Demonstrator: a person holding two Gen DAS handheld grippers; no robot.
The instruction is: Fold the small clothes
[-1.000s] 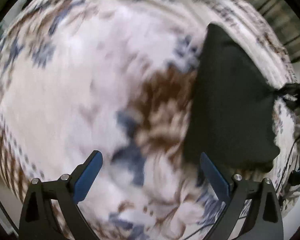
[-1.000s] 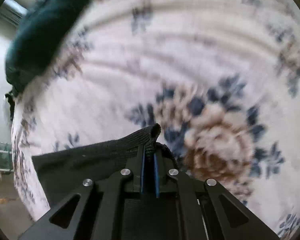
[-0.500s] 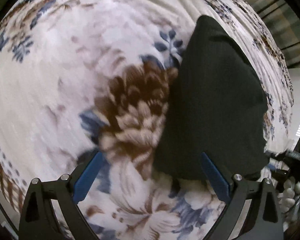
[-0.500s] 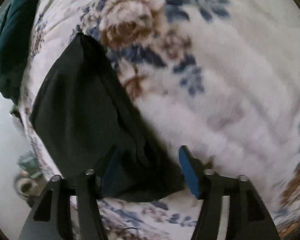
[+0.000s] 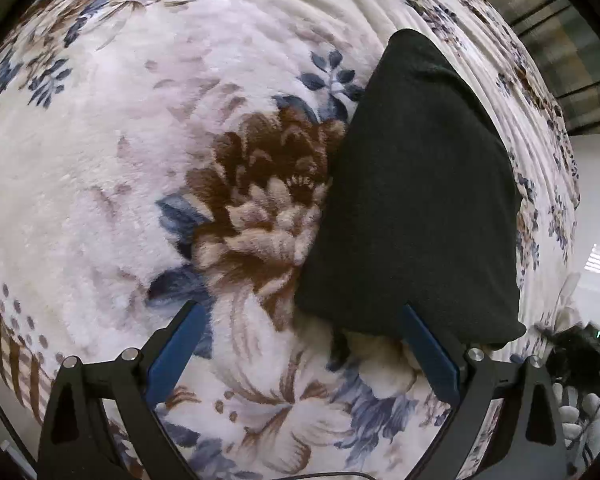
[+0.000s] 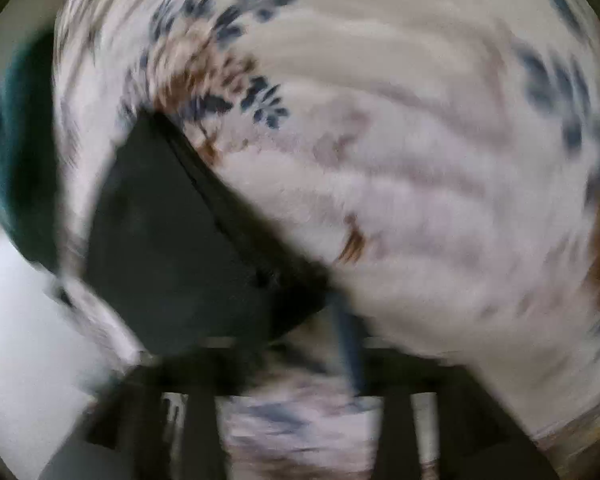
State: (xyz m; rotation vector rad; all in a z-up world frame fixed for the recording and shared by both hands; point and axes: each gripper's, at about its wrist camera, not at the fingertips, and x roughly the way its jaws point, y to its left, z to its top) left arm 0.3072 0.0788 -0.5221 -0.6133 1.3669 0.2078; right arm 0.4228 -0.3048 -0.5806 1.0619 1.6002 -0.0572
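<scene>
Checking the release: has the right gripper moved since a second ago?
Yes. The right gripper, jaws opening, has let go of the black folded cloth and backed off toward the floral blanket's edge.

A bed covered by a plush cream fleece blanket (image 5: 100, 168) printed with brown and blue flowers carries everything here. Flat on it lies 1 folded black knit garment (image 5: 416, 200), roughly trapezoid in outline, its left edge overlapping a large brown bloom. At the far edge of the blanket rests a dark teal cloth (image 6: 20, 152), blurred and only partly in view.
</scene>
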